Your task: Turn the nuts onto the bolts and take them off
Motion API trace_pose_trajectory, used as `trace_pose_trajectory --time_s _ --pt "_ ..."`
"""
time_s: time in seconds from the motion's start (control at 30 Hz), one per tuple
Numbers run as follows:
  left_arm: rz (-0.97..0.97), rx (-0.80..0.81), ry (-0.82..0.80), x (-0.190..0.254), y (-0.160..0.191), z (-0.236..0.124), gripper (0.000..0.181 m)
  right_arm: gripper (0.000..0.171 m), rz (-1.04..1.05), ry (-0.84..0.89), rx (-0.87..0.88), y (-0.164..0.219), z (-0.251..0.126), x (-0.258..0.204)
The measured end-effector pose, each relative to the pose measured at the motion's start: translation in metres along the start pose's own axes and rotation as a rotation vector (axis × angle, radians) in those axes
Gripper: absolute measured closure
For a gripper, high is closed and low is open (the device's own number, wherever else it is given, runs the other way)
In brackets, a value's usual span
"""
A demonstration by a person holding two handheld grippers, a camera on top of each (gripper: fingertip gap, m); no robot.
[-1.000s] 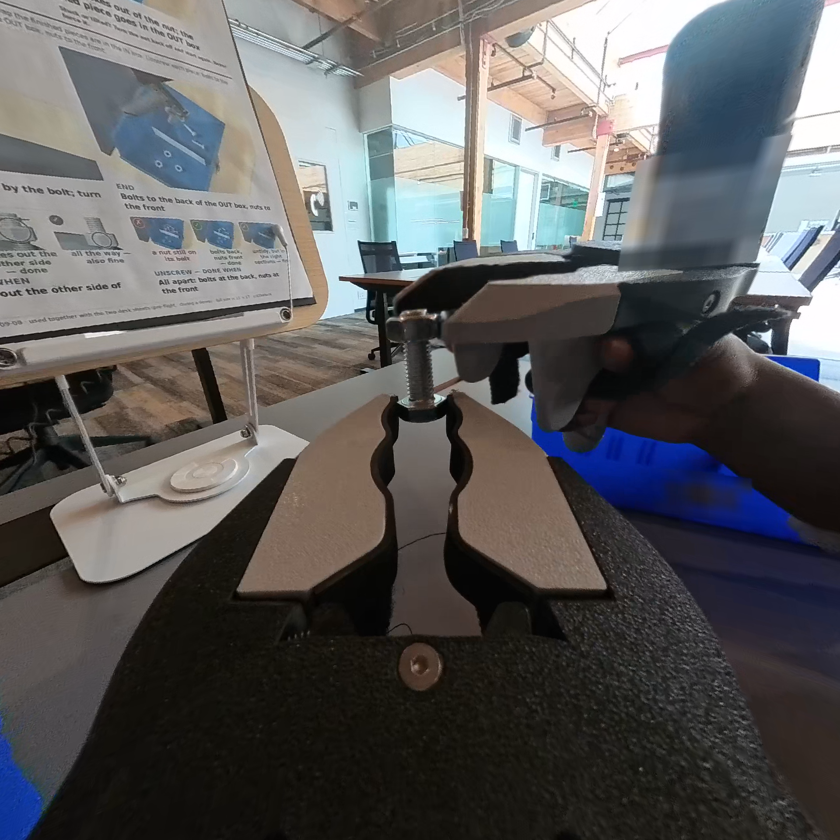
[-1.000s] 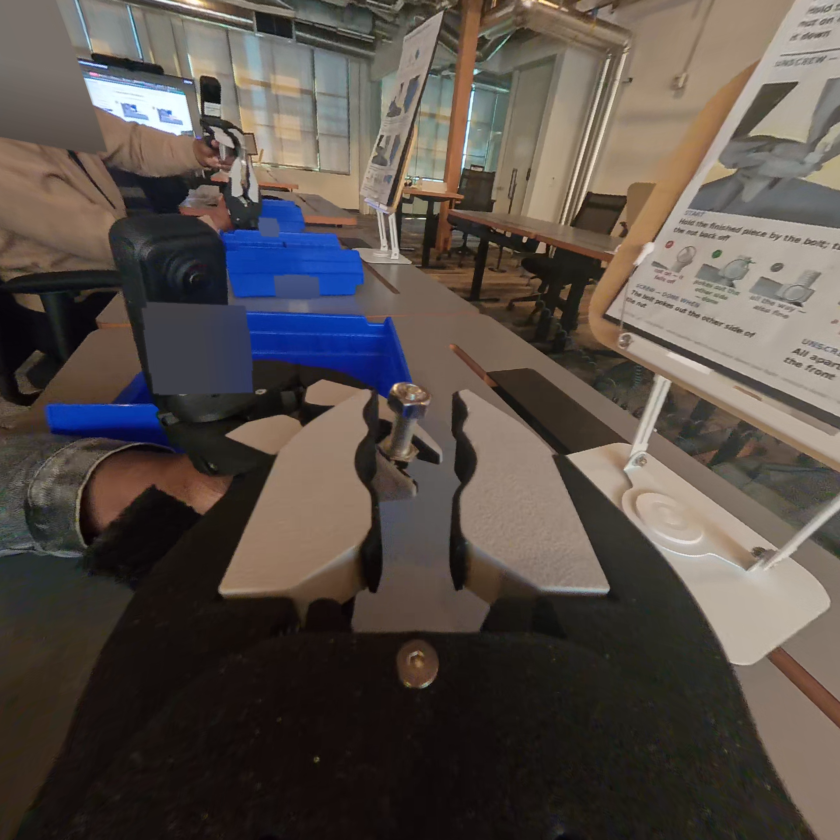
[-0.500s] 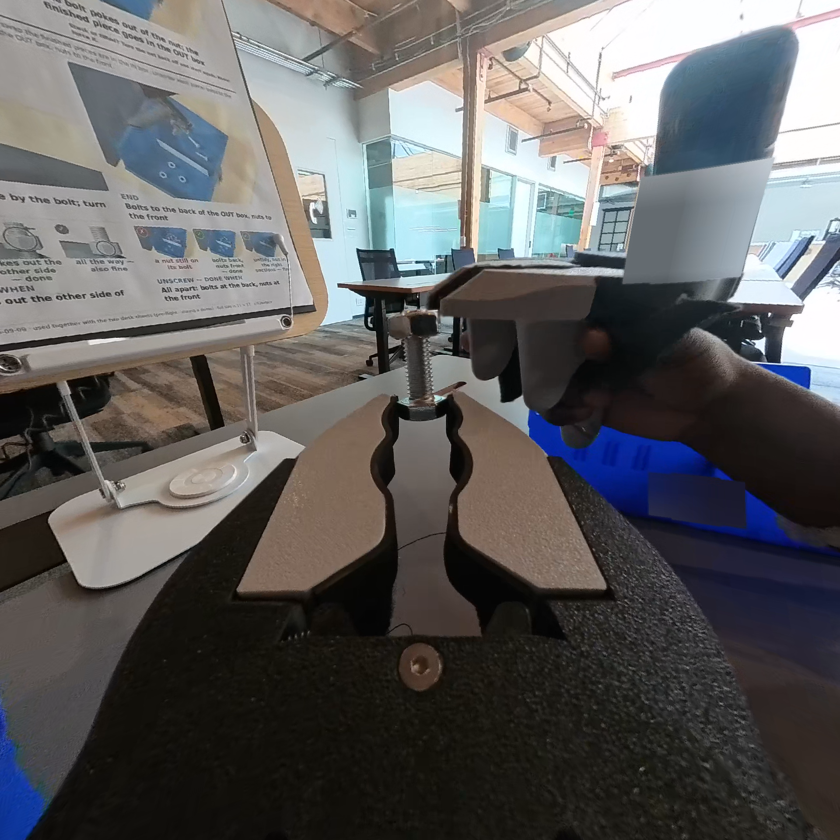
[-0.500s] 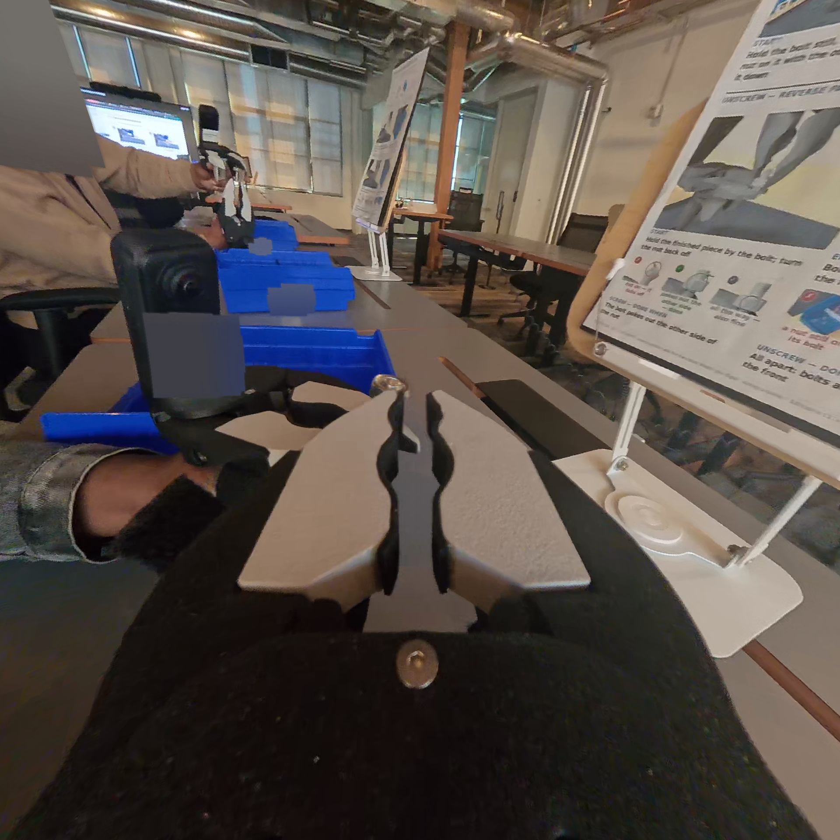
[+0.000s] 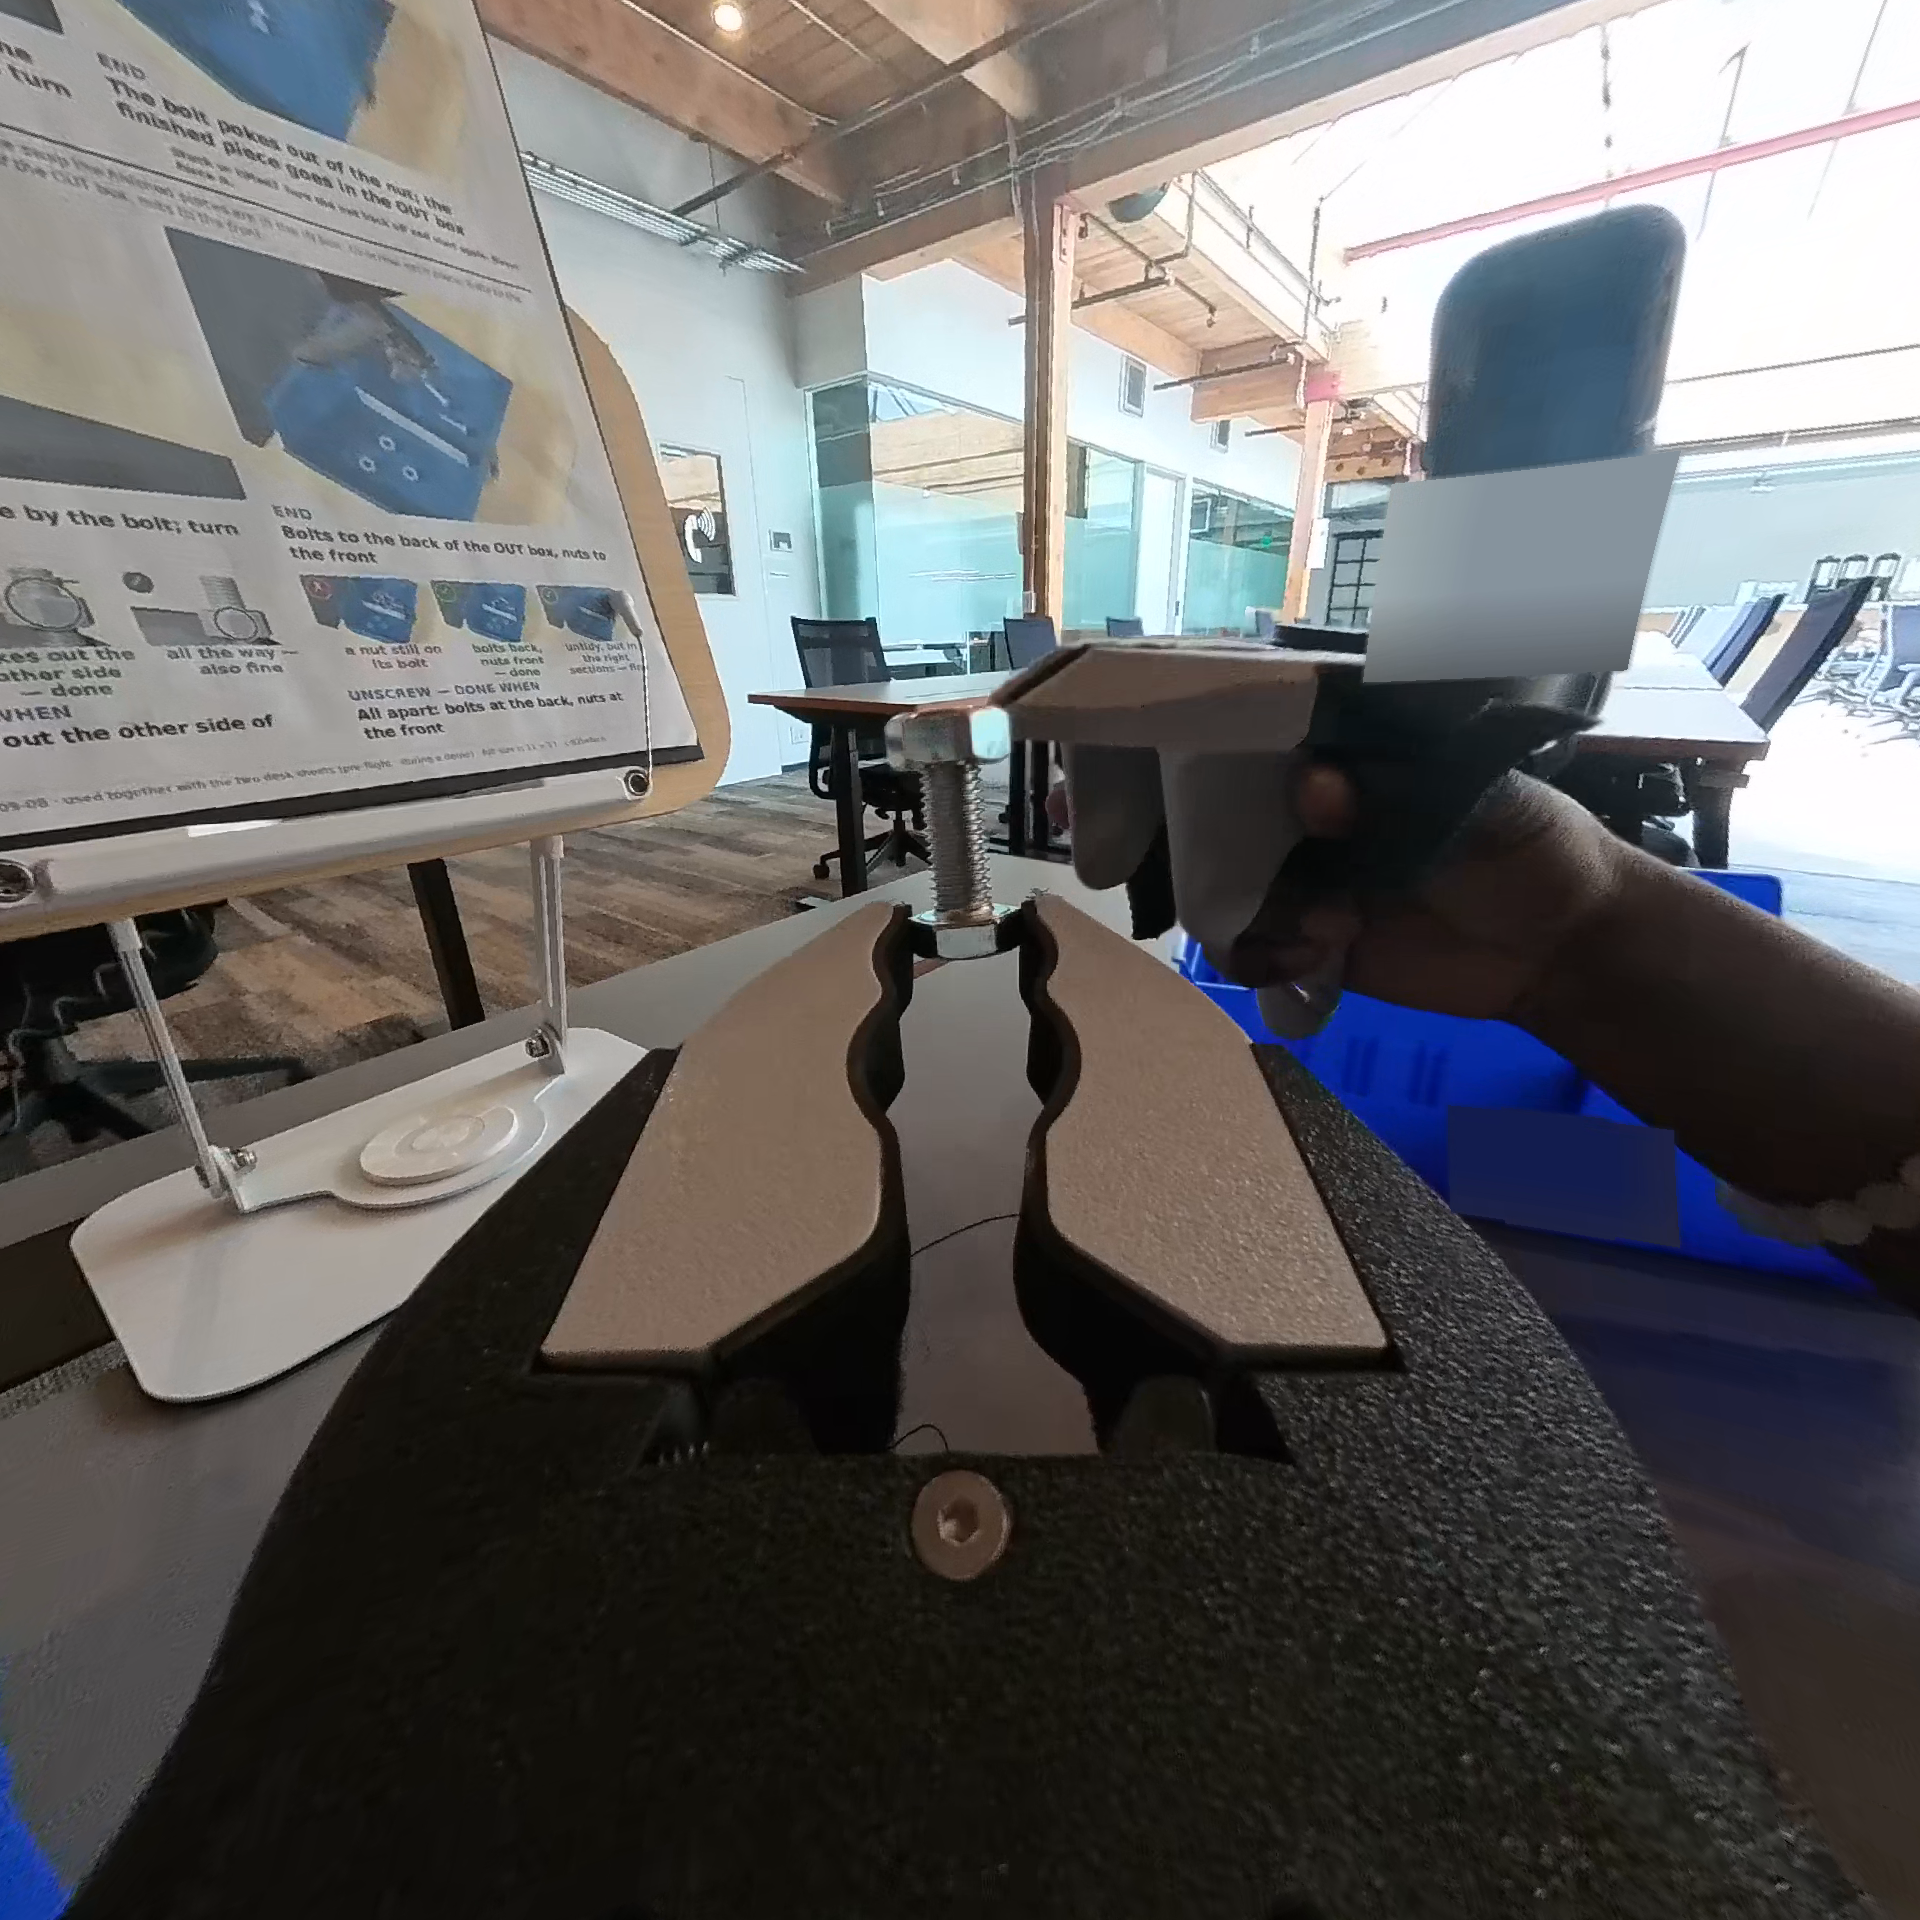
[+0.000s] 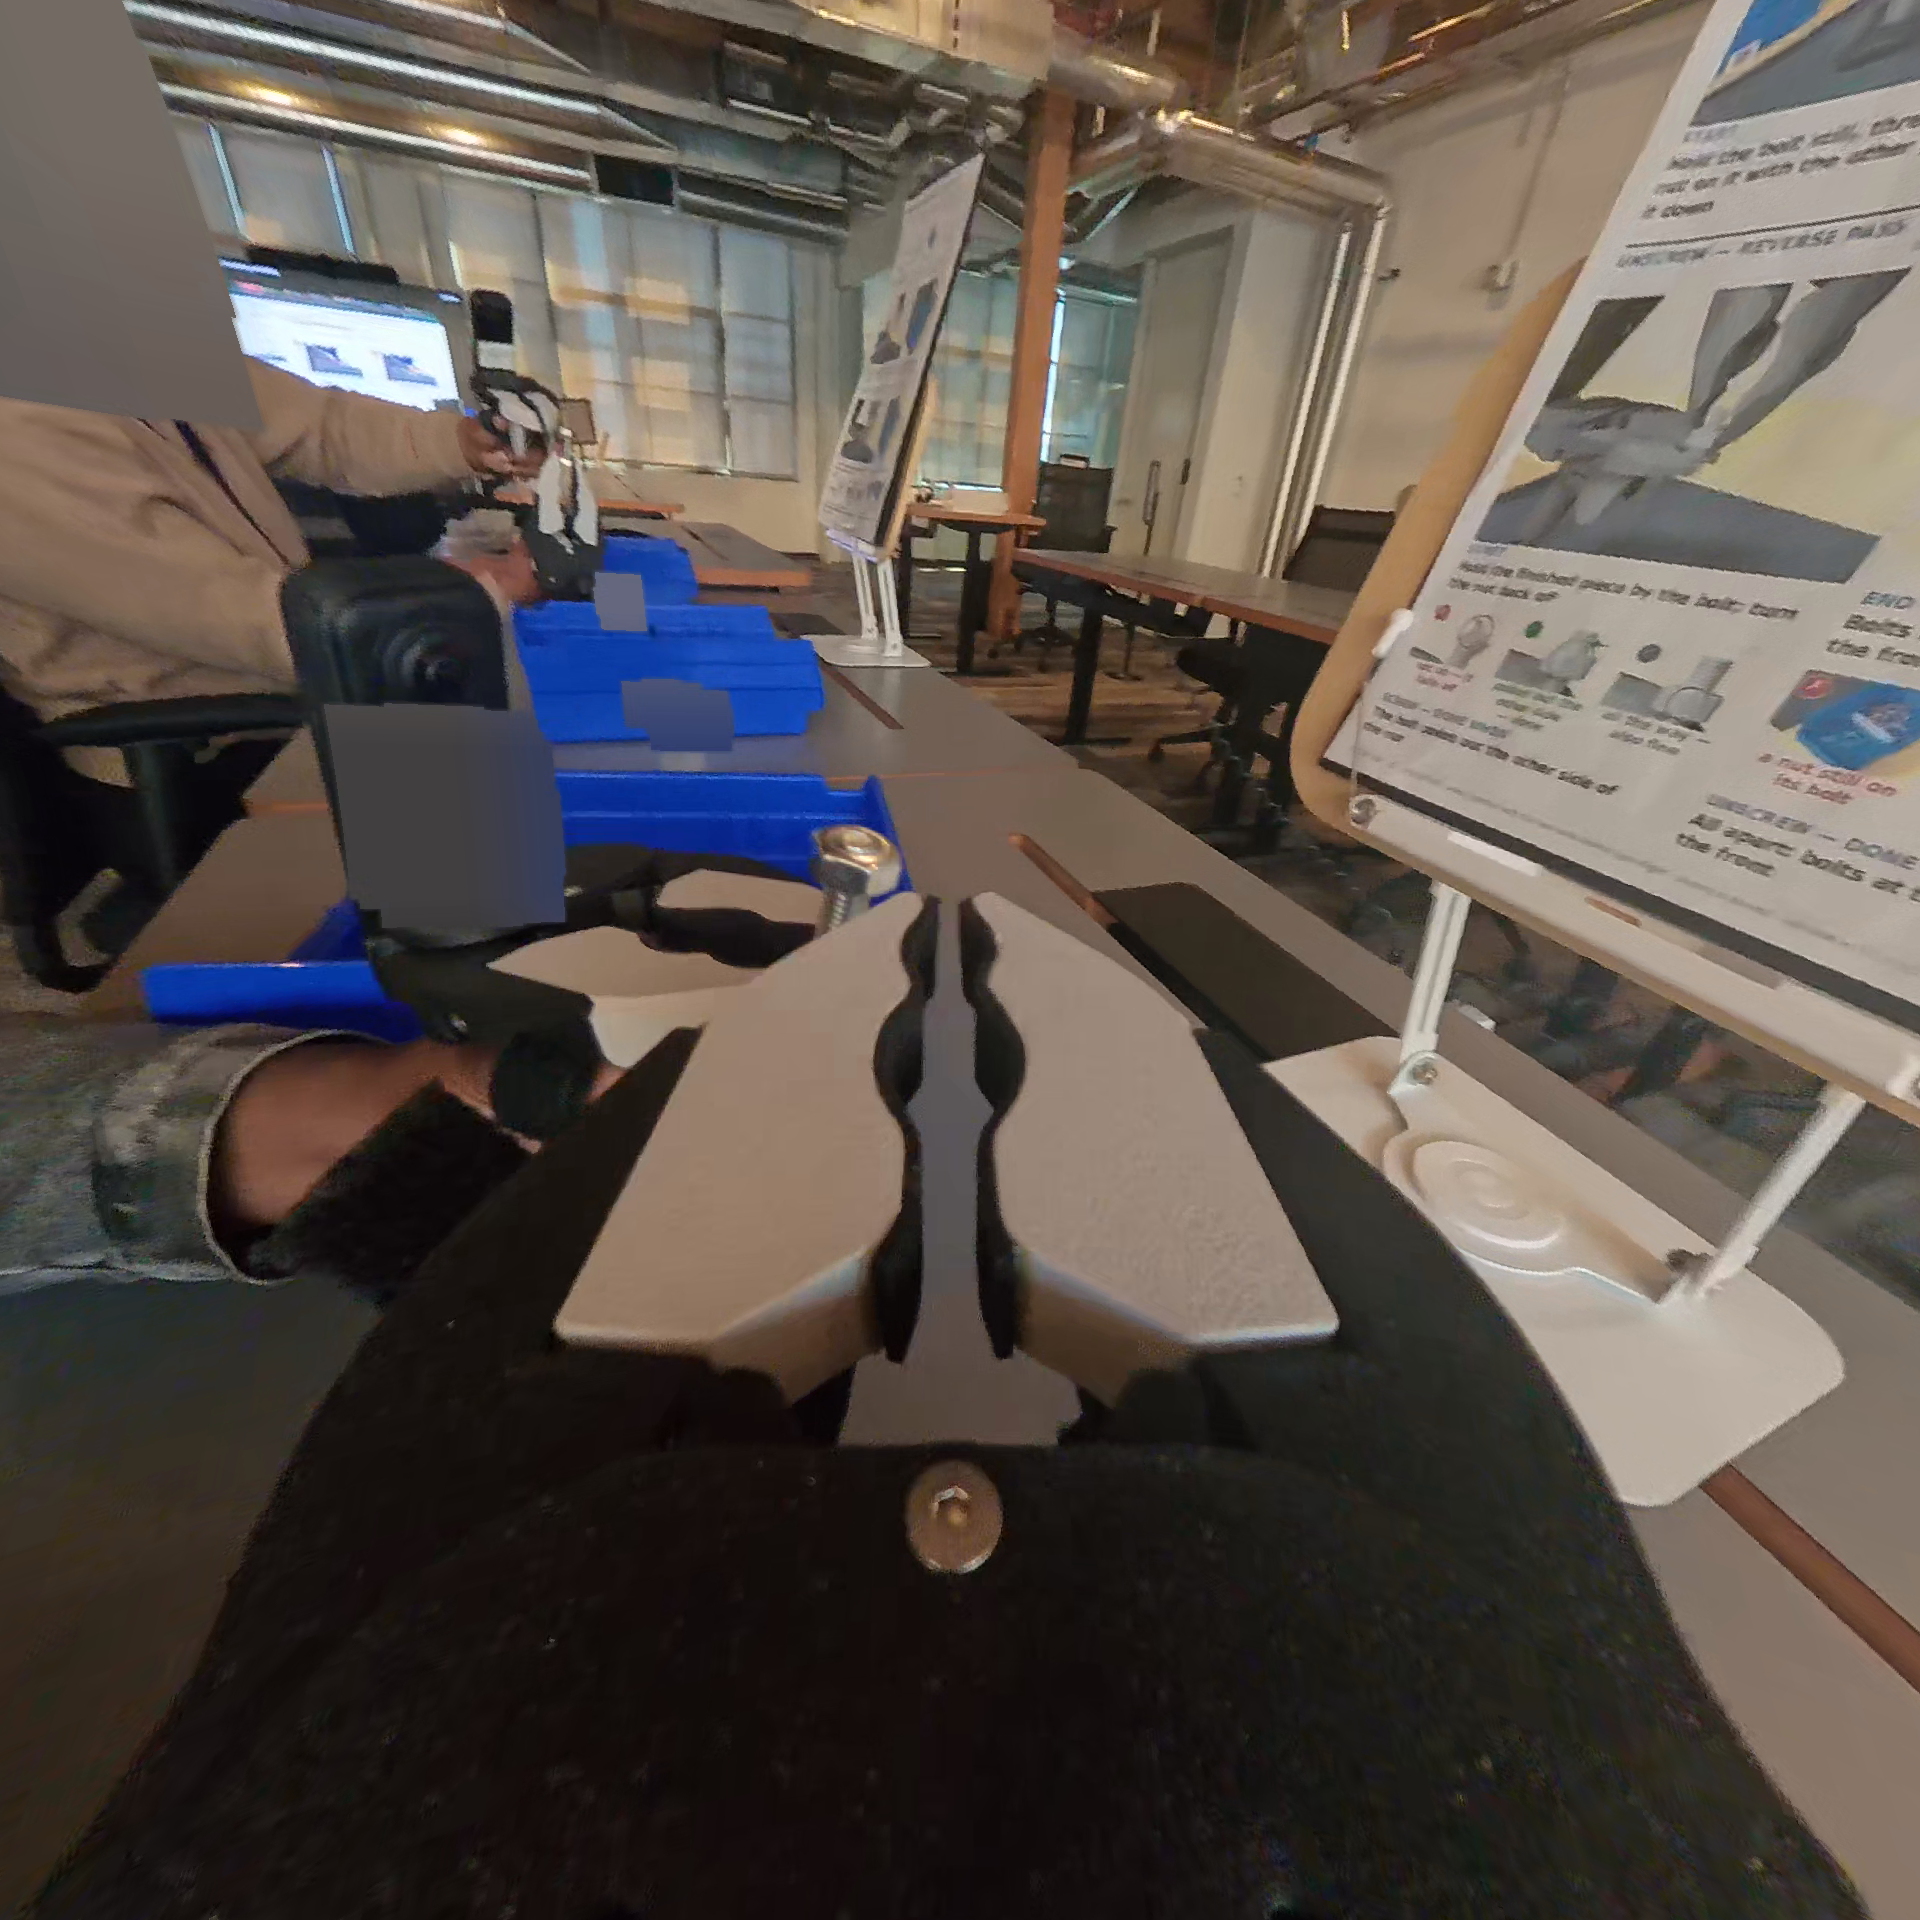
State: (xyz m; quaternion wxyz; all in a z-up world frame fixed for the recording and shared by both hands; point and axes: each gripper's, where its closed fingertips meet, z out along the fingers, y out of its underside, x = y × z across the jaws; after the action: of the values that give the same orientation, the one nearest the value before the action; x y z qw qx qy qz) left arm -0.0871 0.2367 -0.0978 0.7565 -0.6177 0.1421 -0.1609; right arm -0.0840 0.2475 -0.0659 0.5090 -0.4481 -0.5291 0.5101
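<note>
A silver bolt (image 5: 958,831) stands upright, head (image 5: 928,741) up, threaded into a hex nut (image 5: 961,943). My left gripper (image 5: 961,916) is shut on the nut and holds it above the grey table. My right gripper (image 5: 1000,715) comes in level from the right. Its jaws are nearly together and empty, and its tips sit just beside the bolt head. In the right wrist view the right gripper (image 6: 948,904) has only table showing in its narrow gap. The bolt head (image 6: 857,858) stands just left of its tips, above the left gripper's fingers (image 6: 717,896).
An instruction sheet on a white stand (image 5: 312,1236) is at the left, and shows at the right in the right wrist view (image 6: 1558,1257). A blue bin (image 5: 1455,1091) lies behind the right hand. Farther along the bench are more blue bins (image 6: 675,675) and a person (image 6: 156,540) with grippers. Less than 4 cm separates the two grippers' tips.
My right gripper's jaws were open around the bolt. They have closed empty and drawn back to sit beside the bolt head. The left gripper has kept its hold on the nut.
</note>
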Motion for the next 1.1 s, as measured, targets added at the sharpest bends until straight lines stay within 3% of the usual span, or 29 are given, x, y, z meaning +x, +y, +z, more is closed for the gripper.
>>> trace_pose_trajectory --time_s 0.13,0.2,0.53,0.6,0.67,0.77,0.87,0.97,1.1 --pt "0.005 -0.007 0.009 0.003 0.002 0.002 0.162 0.143 -0.004 -0.054 -0.031 0.001 0.010 -0.015" --pt "0.007 -0.009 0.019 0.005 0.003 0.002 0.161 0.140 -0.001 -0.061 -0.046 0.003 0.015 -0.019" --pt "-0.017 0.004 0.028 0.005 0.001 0.001 0.162 0.171 0.001 -0.027 -0.010 -0.002 -0.003 -0.003" --pt "-0.017 0.004 0.030 0.005 0.001 0.001 0.162 0.164 0.010 -0.045 -0.001 -0.005 -0.002 -0.007" --pt "-0.015 0.000 0.036 0.007 0.002 0.002 0.162 0.145 0.023 -0.063 -0.005 -0.006 0.003 -0.013" --pt "-0.008 0.001 0.047 0.010 0.002 0.003 0.162 0.137 0.044 -0.093 -0.016 -0.004 0.011 -0.022" --pt "-0.001 0.013 0.048 0.011 -0.001 0.002 0.162 0.148 0.031 -0.094 -0.016 -0.002 0.013 -0.022" --pt "-0.008 0.030 0.039 0.007 -0.006 -0.001 0.161 0.170 0.022 -0.086 0.001 -0.003 0.007 -0.017" --pt "-0.009 0.031 0.034 0.005 -0.008 -0.003 0.162 0.170 0.029 -0.051 0.031 -0.010 -0.003 -0.008"
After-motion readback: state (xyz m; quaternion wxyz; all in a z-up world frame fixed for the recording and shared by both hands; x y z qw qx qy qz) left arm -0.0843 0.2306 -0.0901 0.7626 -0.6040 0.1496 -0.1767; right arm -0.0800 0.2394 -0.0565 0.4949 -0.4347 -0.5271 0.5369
